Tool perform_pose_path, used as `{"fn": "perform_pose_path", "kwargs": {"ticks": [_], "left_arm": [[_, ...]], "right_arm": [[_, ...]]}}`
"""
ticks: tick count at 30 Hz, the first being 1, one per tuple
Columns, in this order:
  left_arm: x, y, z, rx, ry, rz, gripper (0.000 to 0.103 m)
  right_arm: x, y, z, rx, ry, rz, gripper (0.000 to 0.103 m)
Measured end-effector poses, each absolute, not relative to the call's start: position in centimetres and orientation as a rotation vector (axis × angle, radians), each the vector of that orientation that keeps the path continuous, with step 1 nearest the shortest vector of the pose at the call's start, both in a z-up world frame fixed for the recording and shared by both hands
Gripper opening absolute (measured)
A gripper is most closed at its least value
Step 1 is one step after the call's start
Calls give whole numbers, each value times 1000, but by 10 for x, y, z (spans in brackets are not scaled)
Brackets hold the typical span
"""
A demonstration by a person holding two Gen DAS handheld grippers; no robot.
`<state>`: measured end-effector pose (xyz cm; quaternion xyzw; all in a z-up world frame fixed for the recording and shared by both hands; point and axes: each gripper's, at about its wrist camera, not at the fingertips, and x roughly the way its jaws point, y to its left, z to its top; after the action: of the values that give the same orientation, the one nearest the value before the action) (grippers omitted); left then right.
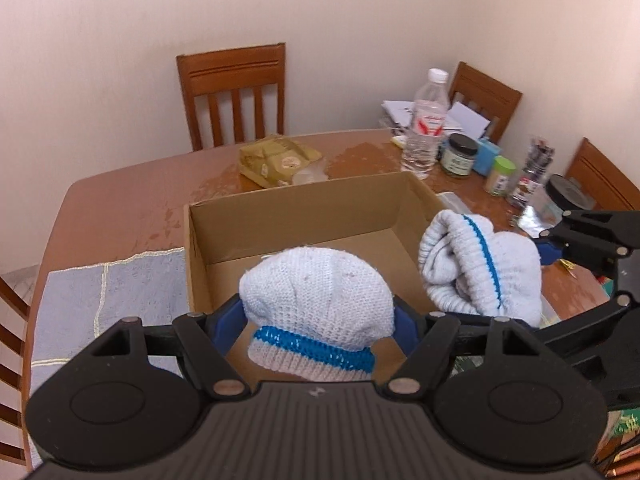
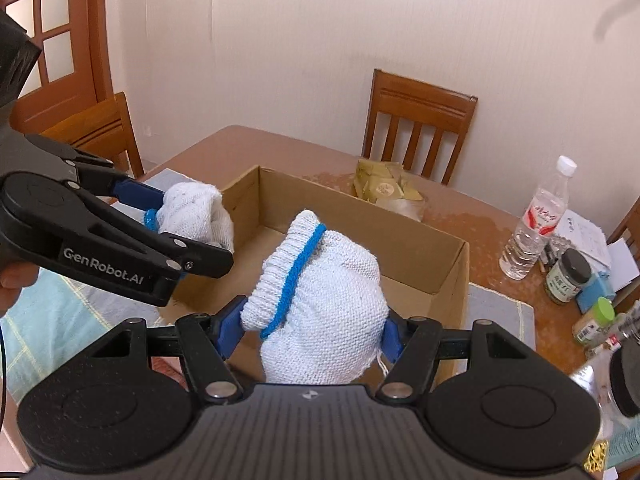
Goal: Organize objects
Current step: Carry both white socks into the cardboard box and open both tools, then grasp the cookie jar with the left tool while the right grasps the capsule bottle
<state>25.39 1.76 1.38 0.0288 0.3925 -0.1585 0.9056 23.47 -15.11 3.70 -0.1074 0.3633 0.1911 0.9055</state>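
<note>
Two white knitted bundles with blue stripes hang over an open cardboard box (image 1: 304,204) on the wooden table. My left gripper (image 1: 320,312) is shut on one bundle (image 1: 316,300), held above the box's near edge. The right gripper (image 1: 540,252) enters from the right, shut on the second bundle (image 1: 480,264) over the box's right wall. In the right wrist view my right gripper (image 2: 312,328) clamps its bundle (image 2: 328,300) above the box (image 2: 360,232), while the left gripper (image 2: 160,216) holds the other bundle (image 2: 196,212) at the box's left wall. The box floor looks bare.
A grey placemat (image 1: 108,292) lies left of the box. Behind it sit a yellow packet (image 1: 276,156), a water bottle (image 1: 426,124), jars (image 1: 460,154) and papers (image 1: 400,110). Wooden chairs (image 1: 234,92) ring the table. Part of a hand shows at the left edge.
</note>
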Motion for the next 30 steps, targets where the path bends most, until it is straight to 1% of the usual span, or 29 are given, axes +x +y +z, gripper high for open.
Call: {"fn": "perform_pose_path", "kwargs": {"ticks": [1, 2, 3, 4, 5, 12, 17, 30], "left_arm": [[259, 17, 11, 53, 816, -320, 75], [263, 17, 9, 49, 821, -316, 82], [266, 17, 7, 39, 826, -299, 91], [268, 18, 6, 29, 823, -277, 94], [268, 18, 6, 19, 816, -259, 98], [264, 19, 9, 36, 824, -185, 99], [245, 17, 10, 75, 817, -156, 100], [187, 15, -6, 144, 802, -160, 101]], "right_arm": [[237, -152, 34, -221, 754, 399, 85], [237, -154, 32, -219, 751, 393, 90], [238, -156, 31, -210, 741, 389, 99], [239, -159, 30, -196, 729, 393, 103], [241, -162, 30, -187, 729, 398, 103], [239, -176, 24, -162, 770, 376, 103], [230, -184, 22, -137, 803, 357, 103], [173, -179, 7, -107, 843, 297, 103]]}}
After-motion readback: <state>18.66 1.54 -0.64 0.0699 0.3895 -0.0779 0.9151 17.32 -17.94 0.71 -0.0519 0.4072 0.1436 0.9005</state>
